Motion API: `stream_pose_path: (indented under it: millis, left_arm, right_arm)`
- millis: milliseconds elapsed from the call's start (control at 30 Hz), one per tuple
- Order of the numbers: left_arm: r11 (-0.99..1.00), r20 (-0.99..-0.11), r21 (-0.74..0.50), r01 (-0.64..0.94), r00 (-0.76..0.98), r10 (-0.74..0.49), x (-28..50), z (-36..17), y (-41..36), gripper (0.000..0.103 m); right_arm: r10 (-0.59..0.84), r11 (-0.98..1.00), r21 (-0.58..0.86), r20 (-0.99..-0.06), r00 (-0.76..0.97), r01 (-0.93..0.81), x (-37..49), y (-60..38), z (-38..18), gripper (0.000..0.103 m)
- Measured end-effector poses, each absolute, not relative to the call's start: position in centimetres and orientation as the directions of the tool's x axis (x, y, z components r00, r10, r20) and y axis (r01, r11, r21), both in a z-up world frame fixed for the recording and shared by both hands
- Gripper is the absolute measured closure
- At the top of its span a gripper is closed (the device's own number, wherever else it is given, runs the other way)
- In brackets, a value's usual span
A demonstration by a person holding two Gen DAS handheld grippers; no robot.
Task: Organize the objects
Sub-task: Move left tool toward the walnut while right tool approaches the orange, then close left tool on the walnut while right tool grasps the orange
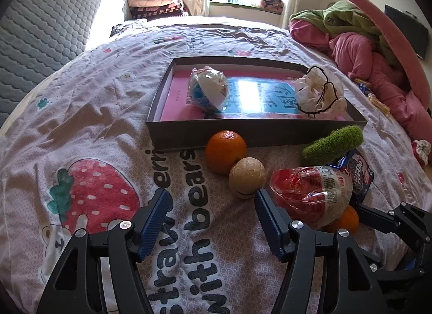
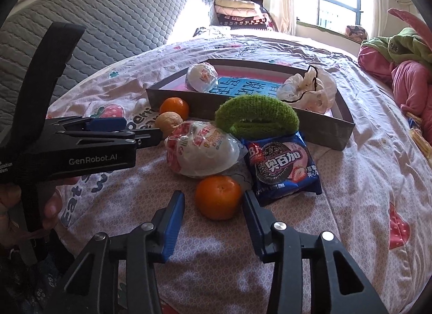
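My left gripper [image 1: 210, 201] is open over the bedsheet with nothing between its fingers. A walnut [image 1: 246, 177] lies just beyond its right fingertip, touching an orange [image 1: 225, 150]. To the right lie a red-and-white wrapped egg [image 1: 310, 192] and a second orange [image 1: 348, 220]. In the right wrist view that second orange [image 2: 218, 196] sits between the tips of my right gripper [image 2: 213, 197], which is open; the right pad is close to it and a gap shows on the left. The left gripper [image 2: 151, 131] appears side-on by the walnut [image 2: 168, 122].
A shallow grey box [image 1: 256, 131] behind the fruit holds a blue-and-white wrapped egg [image 1: 209, 89] and a white drawstring bag [image 1: 320, 92]. A green scrunchie [image 2: 256, 118] and a blue cookie packet [image 2: 283, 164] lie in front of it. Pink and green bedding [image 1: 359, 43] is heaped at the right.
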State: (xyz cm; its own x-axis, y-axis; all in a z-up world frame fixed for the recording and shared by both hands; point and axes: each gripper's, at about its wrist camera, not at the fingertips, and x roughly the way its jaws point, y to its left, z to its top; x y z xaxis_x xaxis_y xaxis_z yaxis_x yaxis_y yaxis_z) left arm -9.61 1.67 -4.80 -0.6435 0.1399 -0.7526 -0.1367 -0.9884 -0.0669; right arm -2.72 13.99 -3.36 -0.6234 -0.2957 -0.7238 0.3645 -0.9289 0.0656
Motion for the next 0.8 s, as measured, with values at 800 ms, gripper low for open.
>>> stream_pose_path:
  millis: [800]
  left_arm:
    - [-0.978,-0.764,-0.115,-0.173,-0.613,0.199,-12.0,-5.8,4.3,0.05]
  right_arm:
    - [-0.3,-0.923,0.066,-0.741,-0.6,0.379,-4.2,13.5,-4.4,0.065]
